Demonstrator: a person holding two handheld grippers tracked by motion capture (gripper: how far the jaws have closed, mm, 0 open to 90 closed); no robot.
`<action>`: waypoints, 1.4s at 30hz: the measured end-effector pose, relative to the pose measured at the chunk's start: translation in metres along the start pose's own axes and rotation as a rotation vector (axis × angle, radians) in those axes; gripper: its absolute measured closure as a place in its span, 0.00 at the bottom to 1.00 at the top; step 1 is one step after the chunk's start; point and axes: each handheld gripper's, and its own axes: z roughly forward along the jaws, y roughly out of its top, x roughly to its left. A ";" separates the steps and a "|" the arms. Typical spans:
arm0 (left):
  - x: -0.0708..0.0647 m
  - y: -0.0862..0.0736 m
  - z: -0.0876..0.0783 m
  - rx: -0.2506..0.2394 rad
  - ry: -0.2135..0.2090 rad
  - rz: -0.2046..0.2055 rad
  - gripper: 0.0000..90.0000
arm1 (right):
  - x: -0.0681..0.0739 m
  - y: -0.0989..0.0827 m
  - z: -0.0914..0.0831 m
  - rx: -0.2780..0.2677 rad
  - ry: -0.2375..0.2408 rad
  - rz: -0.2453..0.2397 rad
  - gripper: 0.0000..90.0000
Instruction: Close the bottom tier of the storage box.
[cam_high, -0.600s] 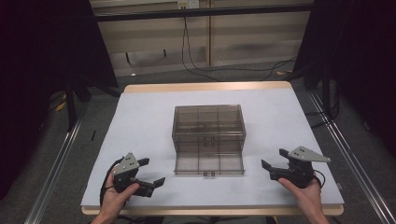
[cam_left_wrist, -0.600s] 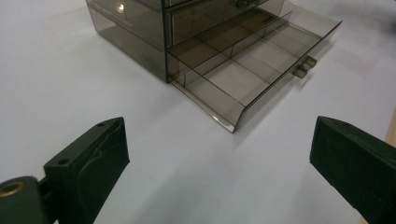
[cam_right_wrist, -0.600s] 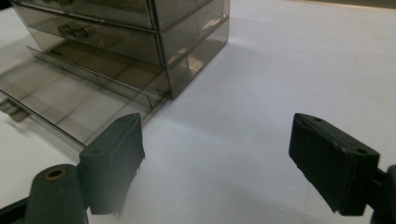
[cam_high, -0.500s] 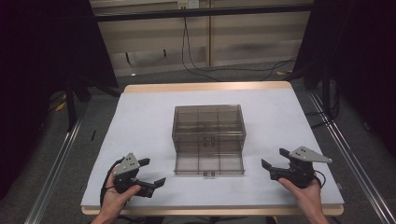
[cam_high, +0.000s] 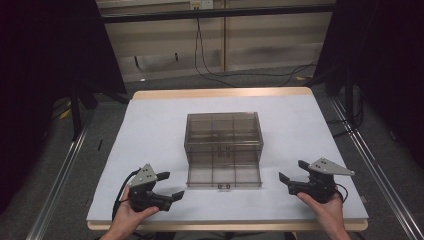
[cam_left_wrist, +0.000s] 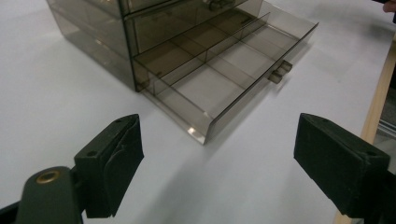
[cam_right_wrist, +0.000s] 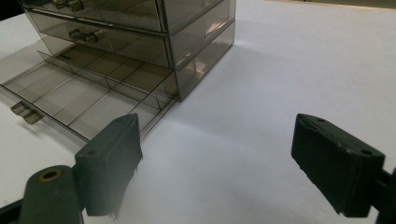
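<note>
The drawer box (cam_high: 223, 142) is seen at table centre, bottom drawer (cam_high: 224, 176) pulled out twd 6 o'clock. Left gripper (cam_high: 167, 186) and right gripper (cam_high: 288, 177) are held open, empty – nothing is gripped yet. Next, probably, the drawer handle (cam_high: 223, 187) must be approached.

Colours on the table
Drawer cabinet (cam_high: 223, 140): smoky brown, see-through plastic. Table (cam_high: 150, 130): white top, pale wood edge. Left gripper (cam_high: 167, 187), right gripper (cam_high: 289, 177): black, grey plates.

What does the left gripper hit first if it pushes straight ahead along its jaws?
Probably the near front corner of the pulled-out bottom drawer of the smoky clear drawer cabinet. The left gripper, jaws open and empty, points at that corner over bare white table; depth is unclear.
</note>
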 end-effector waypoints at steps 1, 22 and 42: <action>-0.002 0.001 0.000 0.015 0.007 0.014 0.19 | 0.000 0.000 0.000 -0.002 0.000 0.003 0.17; -0.021 0.013 0.006 0.084 -0.106 0.069 0.42 | 0.003 0.001 0.001 -0.004 0.030 -0.001 0.17; -0.025 0.033 0.024 0.110 -0.188 0.094 0.49 | 0.003 0.001 0.003 0.002 0.038 0.007 0.17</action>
